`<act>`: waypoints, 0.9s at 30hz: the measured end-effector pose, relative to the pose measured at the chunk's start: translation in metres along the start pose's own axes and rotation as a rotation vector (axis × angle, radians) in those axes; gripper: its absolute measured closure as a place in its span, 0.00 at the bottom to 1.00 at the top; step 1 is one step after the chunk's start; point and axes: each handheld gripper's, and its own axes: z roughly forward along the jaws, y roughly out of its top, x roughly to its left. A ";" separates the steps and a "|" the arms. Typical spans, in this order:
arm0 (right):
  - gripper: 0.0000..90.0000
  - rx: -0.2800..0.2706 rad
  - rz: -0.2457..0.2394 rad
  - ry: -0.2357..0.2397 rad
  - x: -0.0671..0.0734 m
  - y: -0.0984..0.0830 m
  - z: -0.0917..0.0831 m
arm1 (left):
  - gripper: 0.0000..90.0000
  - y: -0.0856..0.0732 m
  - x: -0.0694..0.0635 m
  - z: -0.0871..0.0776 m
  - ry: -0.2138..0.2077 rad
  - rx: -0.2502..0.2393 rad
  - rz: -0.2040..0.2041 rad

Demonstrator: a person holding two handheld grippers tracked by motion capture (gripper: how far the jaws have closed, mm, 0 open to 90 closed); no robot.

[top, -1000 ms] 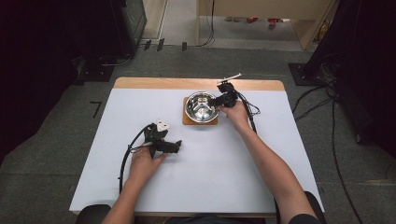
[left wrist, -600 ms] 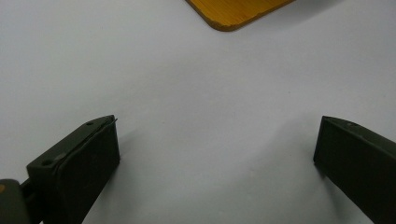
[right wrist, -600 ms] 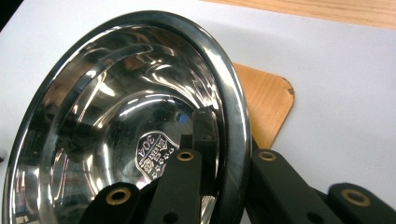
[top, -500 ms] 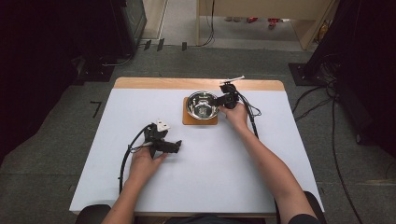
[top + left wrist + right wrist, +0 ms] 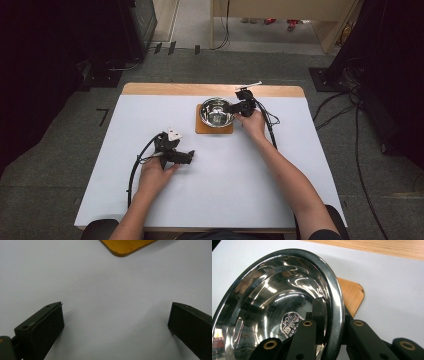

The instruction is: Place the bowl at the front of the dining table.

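A shiny steel bowl (image 5: pixel 216 112) (image 5: pixel 274 302) sits on a small wooden board (image 5: pixel 200 129) (image 5: pixel 352 295) at the far middle of the white table. My right gripper (image 5: pixel 229 107) (image 5: pixel 334 310) straddles the bowl's right rim, one jaw inside and one outside. Its jaws have just been opening, and a thin gap shows beside the inner pad. My left gripper (image 5: pixel 187 157) (image 5: pixel 116 315) rests on the table nearer the person. It points right, with its jaws wide open over bare tabletop.
A corner of the wooden board (image 5: pixel 125 246) lies ahead of the left gripper. A strip of bare wood (image 5: pixel 210 90) runs along the table's far edge. Cables (image 5: pixel 135 170) trail from both grippers across the white surface.
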 end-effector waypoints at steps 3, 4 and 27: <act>0.89 -0.003 0.004 0.002 -0.001 0.000 0.000 | 0.00 0.000 0.000 0.000 0.000 0.000 0.000; 0.88 -0.002 0.006 0.004 -0.001 0.000 0.000 | 0.00 0.000 0.000 0.000 0.000 0.000 0.000; 0.50 -0.027 -0.014 0.035 -0.006 0.003 -0.013 | 0.00 0.000 0.000 0.000 0.000 0.002 0.002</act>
